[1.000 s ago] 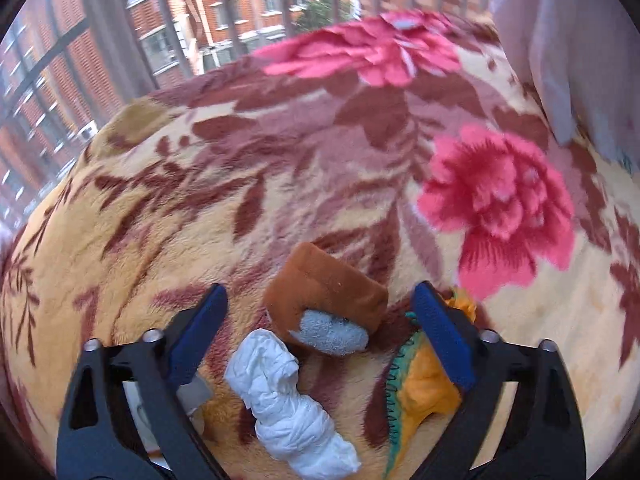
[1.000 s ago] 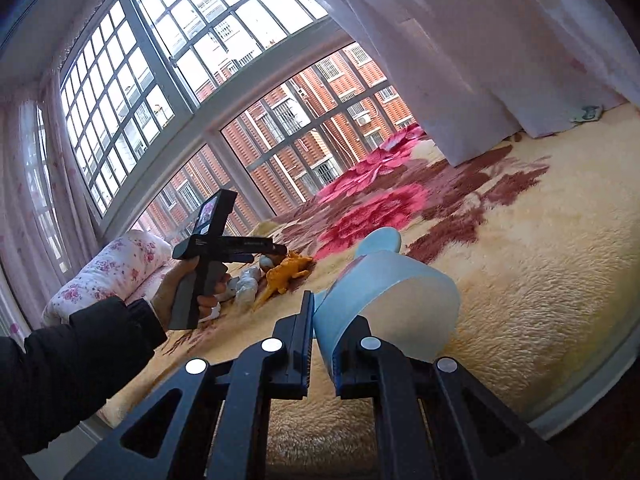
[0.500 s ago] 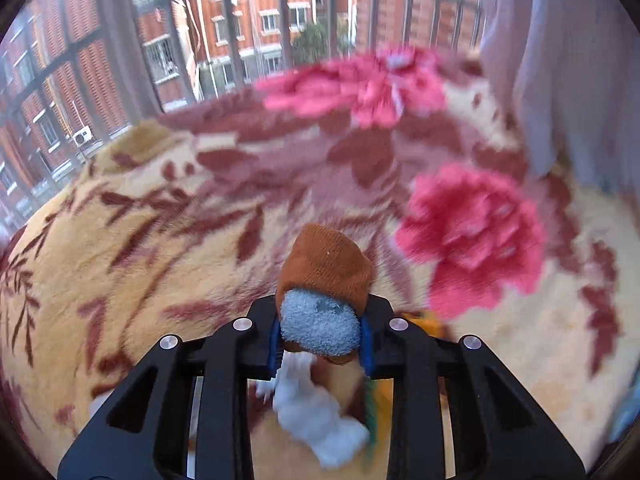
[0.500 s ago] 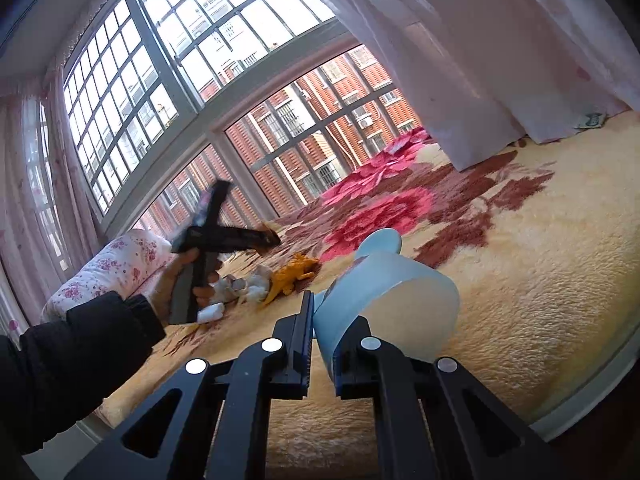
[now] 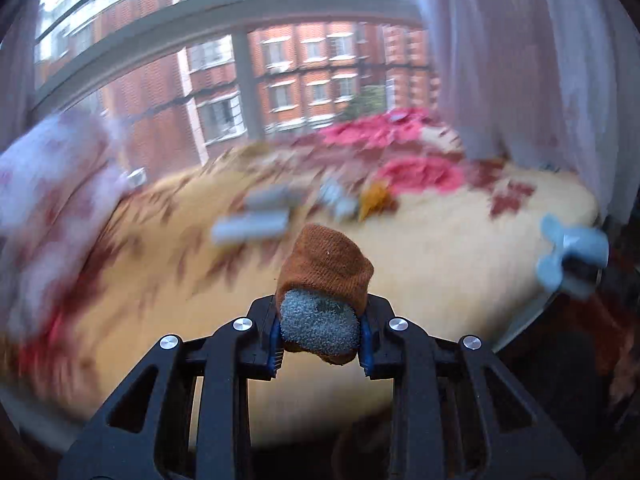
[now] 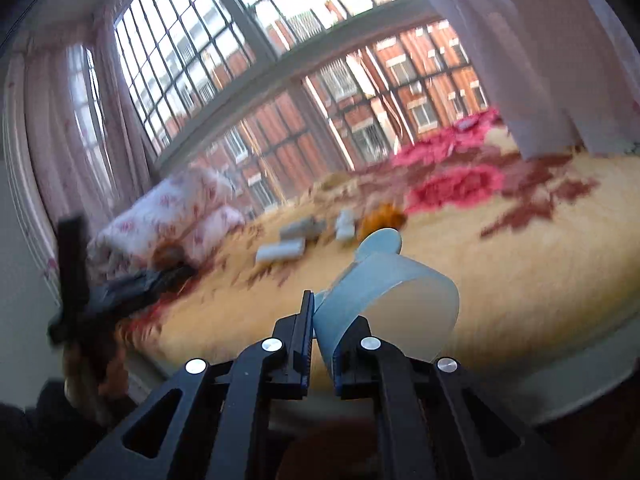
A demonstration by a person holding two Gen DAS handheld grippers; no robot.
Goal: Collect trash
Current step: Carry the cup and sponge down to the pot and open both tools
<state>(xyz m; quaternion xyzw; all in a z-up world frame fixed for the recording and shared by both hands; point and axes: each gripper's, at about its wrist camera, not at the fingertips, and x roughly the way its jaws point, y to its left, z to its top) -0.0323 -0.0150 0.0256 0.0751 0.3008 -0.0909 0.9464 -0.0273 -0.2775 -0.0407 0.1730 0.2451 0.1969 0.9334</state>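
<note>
Step in hand imo: carry phase. The left gripper [image 5: 320, 342] has its fingers clamped on a brown sock-like bundle [image 5: 326, 276], grey fuzzy end facing the cam, one pad pressed on each side and the brown part sticking out past the tips. It's lifted clear of the bed [image 5: 440, 280], nothing under it but blanket. The right gripper [image 6: 322, 344] has its fingers pinched together on the rim of a light blue bin [image 6: 384, 300], which hangs tipped w/ its mouth roughly toward the lower right of that view.

Next move, my guess: bring the bundle over to the bin mouth and let go. That needs the bin turned so the opening faces the left tips, otherwise the bundle prob lands back on the blanket. From the left cam the bin sits far off to the right of the fingers, near the bed edge, so a fair swing across.

Other stuff: beyond the tips, further up the bed, there are a few whitish crumpled bits [image 6: 280, 250] and an orange thing [image 6: 382, 216], all blurry, can't tell exactly what. A floral pillow [image 6: 168, 216] is off to the left by the window. Nothing really blocks the path btw the two grippers, just open blanket. Curtain [image 5: 520, 60] hangs right, well clear.
</note>
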